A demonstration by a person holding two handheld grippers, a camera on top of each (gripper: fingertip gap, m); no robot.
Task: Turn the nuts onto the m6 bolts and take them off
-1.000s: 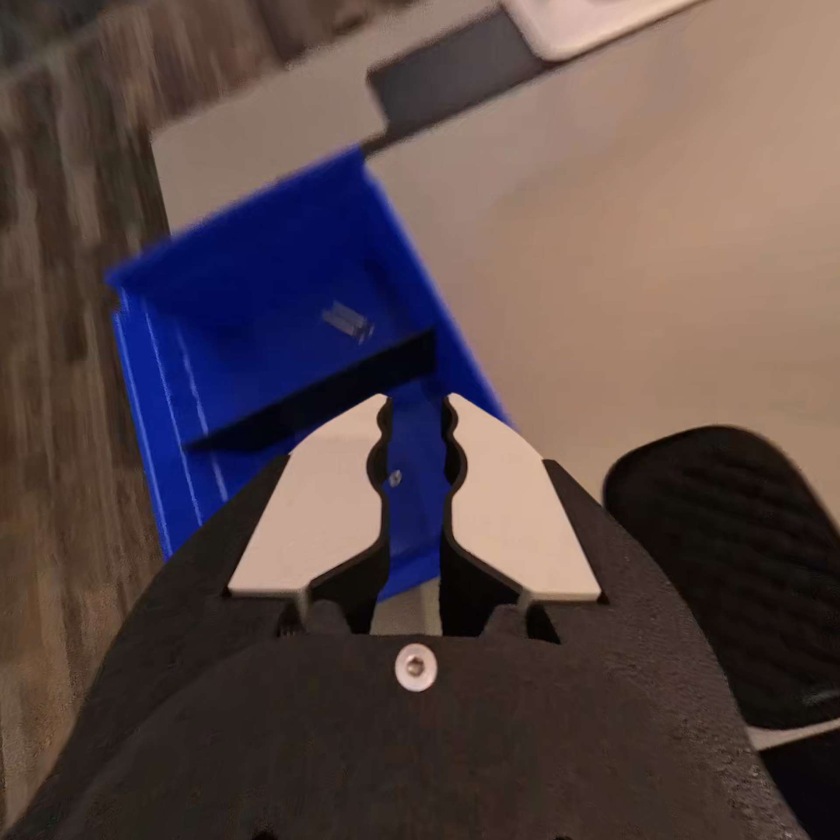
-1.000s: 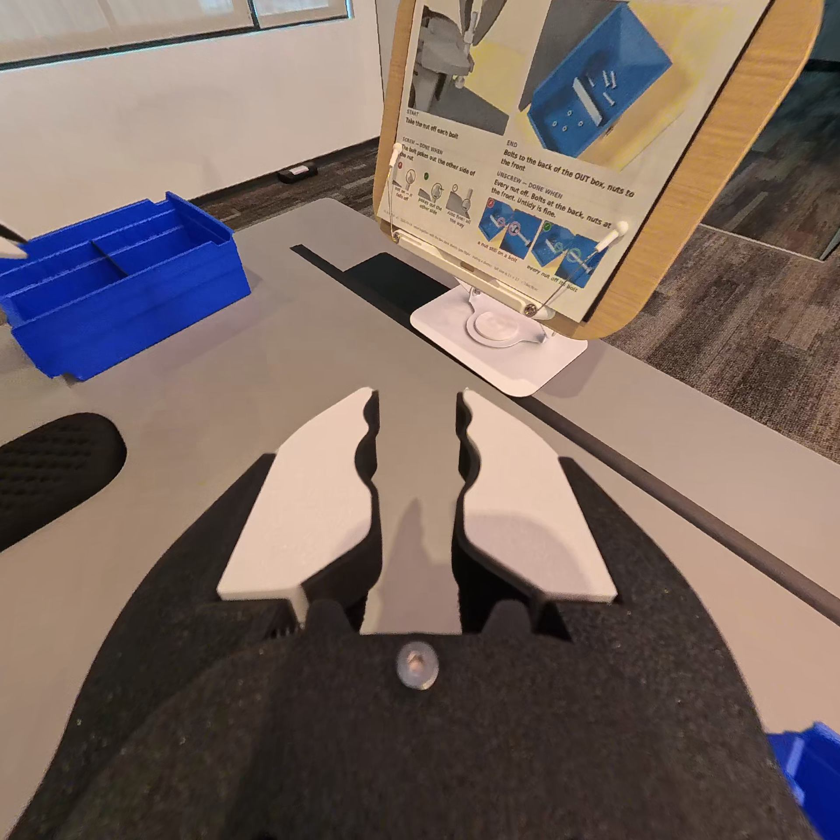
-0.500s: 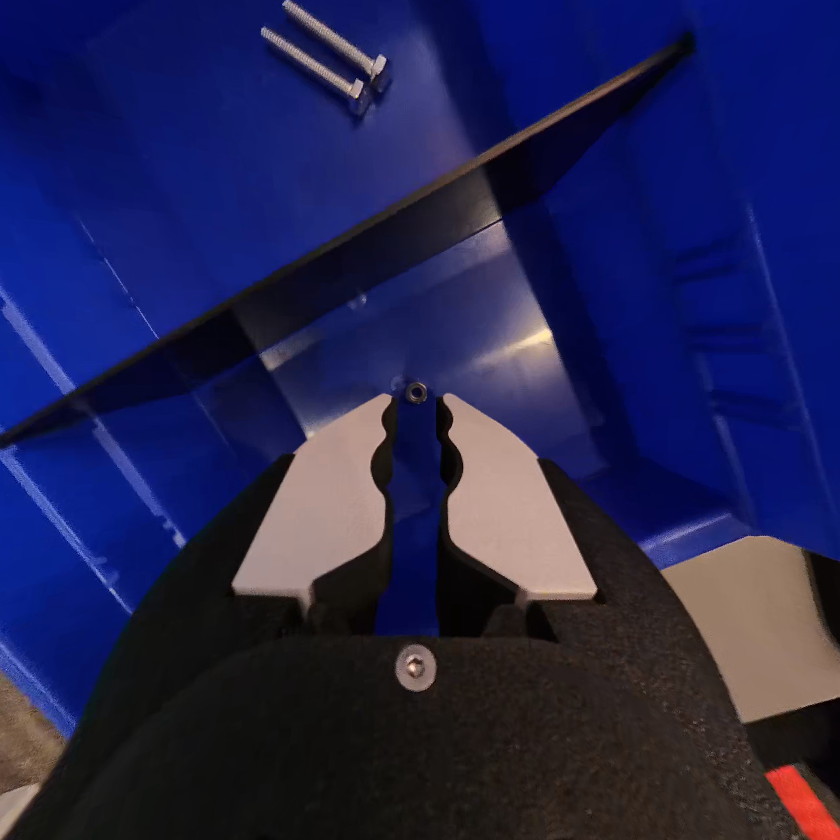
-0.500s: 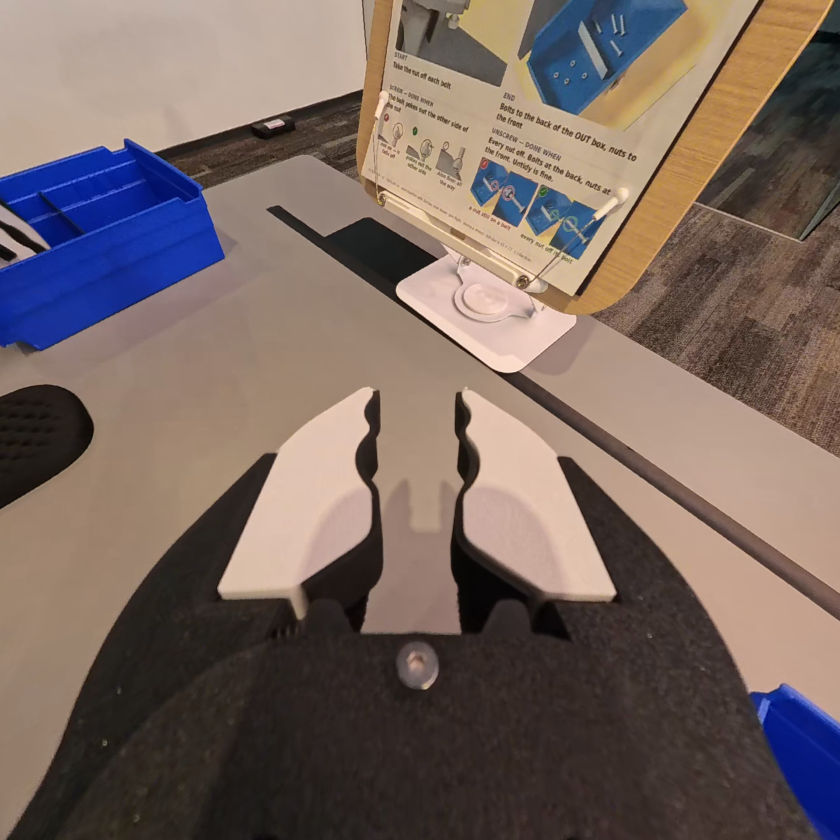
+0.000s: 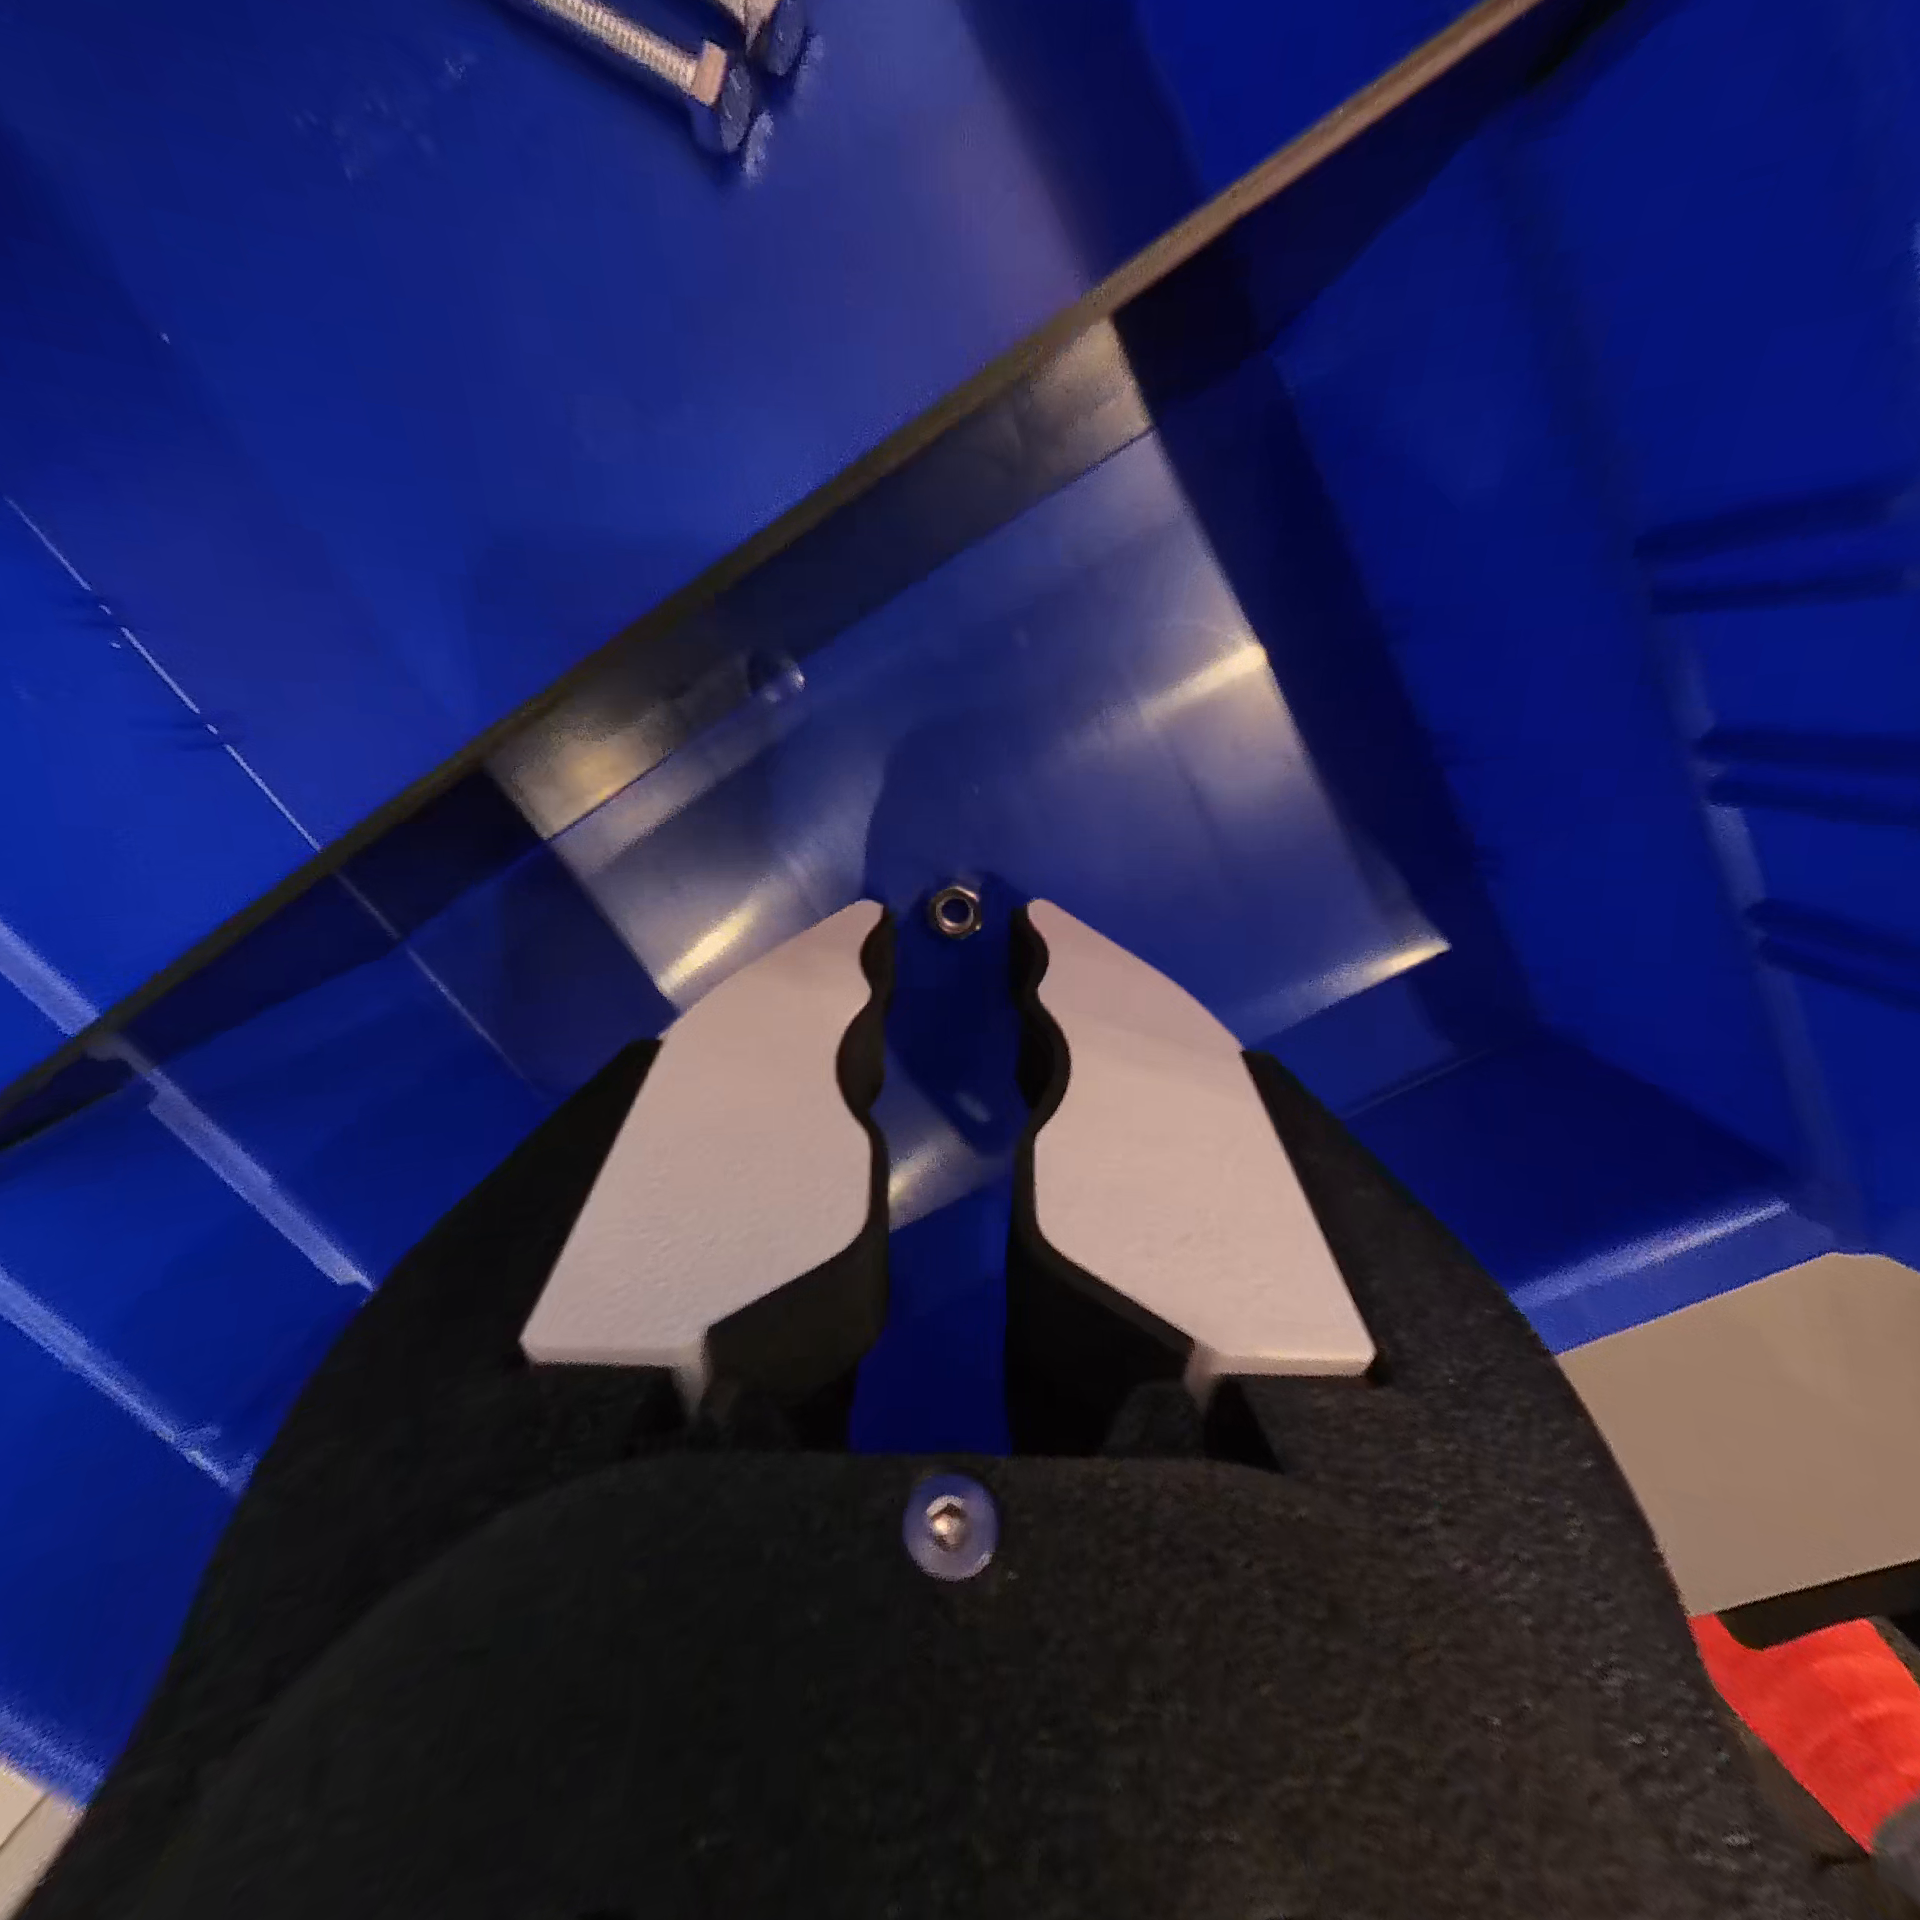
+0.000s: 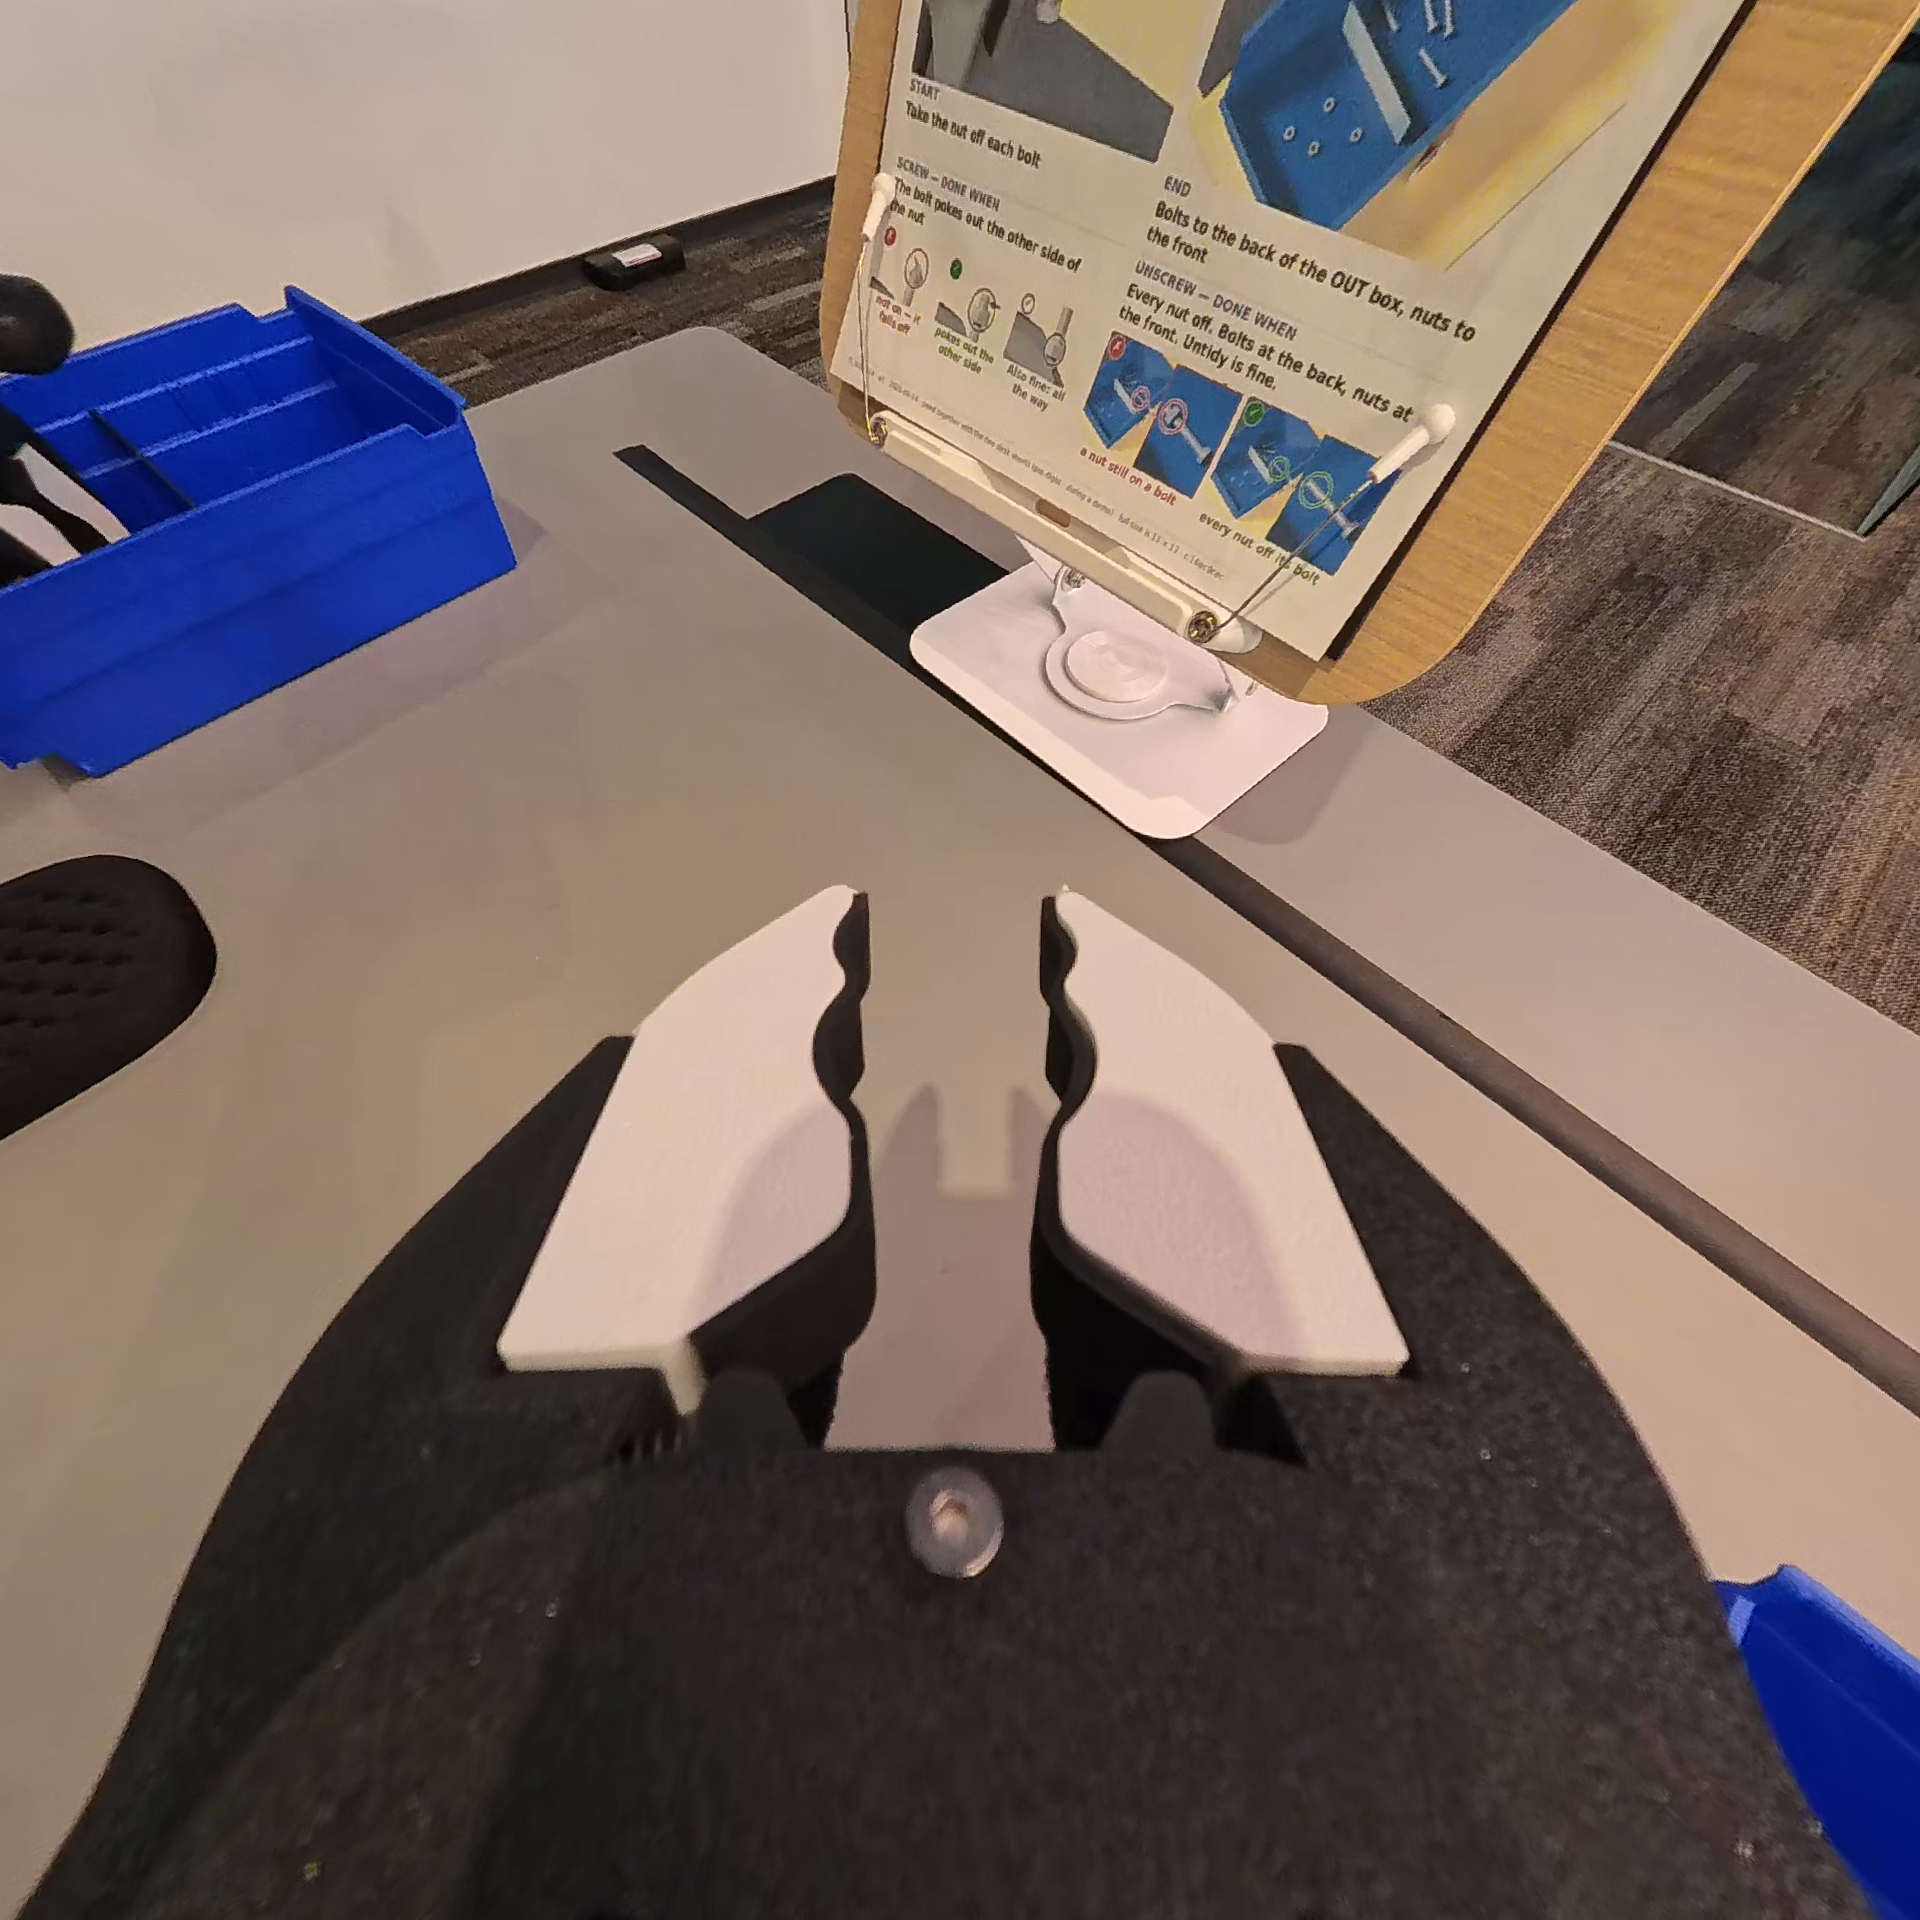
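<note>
My left claw (image 5: 954, 914) hangs open inside the bin (image 5: 1558, 727), the nut (image 5: 956, 914) lying flat dead ahead between its tips; my right claw (image 6: 956, 904) waits open over the table (image 6: 520, 935).

Dim glare-streaked blue bin (image 5: 1143, 727), slight blur, wide-angle edge distortion

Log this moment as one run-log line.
left tool: open, in blue bin, straddling nut | right tool: open, empty, above table | bolts: behind divider
</note>
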